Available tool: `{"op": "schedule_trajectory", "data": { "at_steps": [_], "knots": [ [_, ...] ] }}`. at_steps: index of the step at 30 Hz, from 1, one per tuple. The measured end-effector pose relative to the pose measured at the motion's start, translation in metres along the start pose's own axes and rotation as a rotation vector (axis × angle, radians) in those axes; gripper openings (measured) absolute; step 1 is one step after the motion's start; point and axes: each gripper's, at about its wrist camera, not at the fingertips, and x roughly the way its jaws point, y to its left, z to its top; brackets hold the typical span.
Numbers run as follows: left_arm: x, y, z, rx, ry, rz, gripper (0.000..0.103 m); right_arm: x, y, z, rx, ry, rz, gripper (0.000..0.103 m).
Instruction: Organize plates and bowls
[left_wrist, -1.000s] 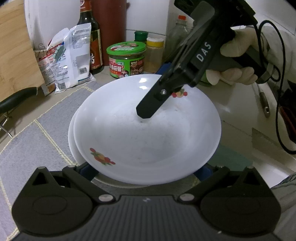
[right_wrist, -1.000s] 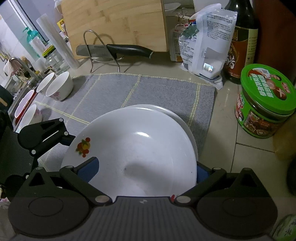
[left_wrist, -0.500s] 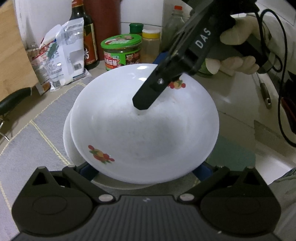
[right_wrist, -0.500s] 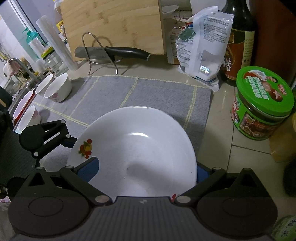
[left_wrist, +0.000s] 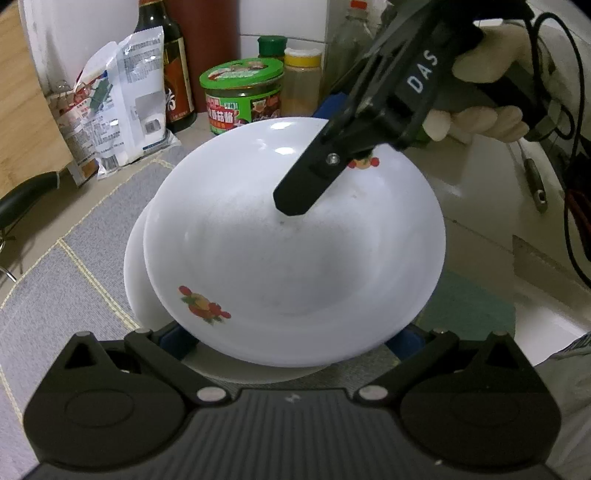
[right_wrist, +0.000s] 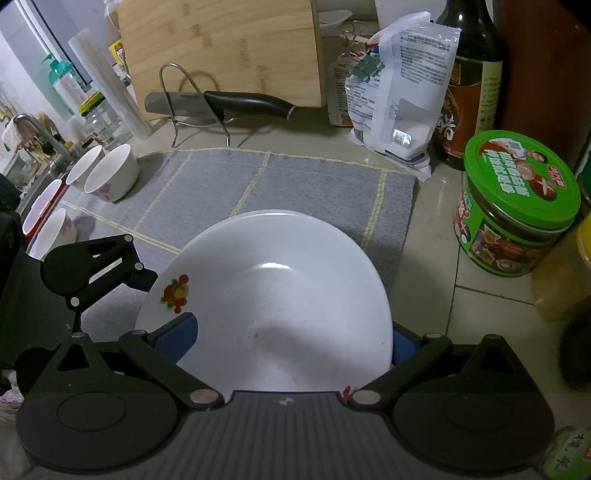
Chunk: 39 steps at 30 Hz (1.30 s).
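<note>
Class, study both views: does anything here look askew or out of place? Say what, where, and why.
The top plate sits off-centre over the plate beneath, whose rim pokes out on one side, so the stack is not lined up. The right gripper holds its rim. On the mat's far edge, small bowls lie tipped on their sides.

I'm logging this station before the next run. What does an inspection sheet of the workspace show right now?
Surface: tiled counter with a grey mat on it.
Job's things: flowered plate held tilted over a second white plate on the mat; small bowls at the mat's far left.
Clutter: green-lidded jar, sauce bottle, snack bags, knife on a wire rack, cutting board.
Grippers: right tool clamps the flowered plate's rim, gloved hand behind it; left tool spread wide around the plate's near edge.
Cables: black cable trailing from the right tool.
Surroundings: faucet, jars, tiled wall.
</note>
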Motion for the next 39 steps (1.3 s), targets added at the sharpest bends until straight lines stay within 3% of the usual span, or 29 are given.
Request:
{"op": "schedule_trajectory", "data": {
  "at_steps": [17,39],
  "knots": [
    [0.01,0.007,0.008,0.02,0.117,-0.032,0.102,-0.005,-0.003,-0.004,0.005,-0.004,-0.017,0.103],
    [0.015,0.009,0.008,0.094,0.171,-0.057,0.102,-0.01,-0.002,-0.005,0.008,-0.013,-0.019,0.103]
  ]
}}
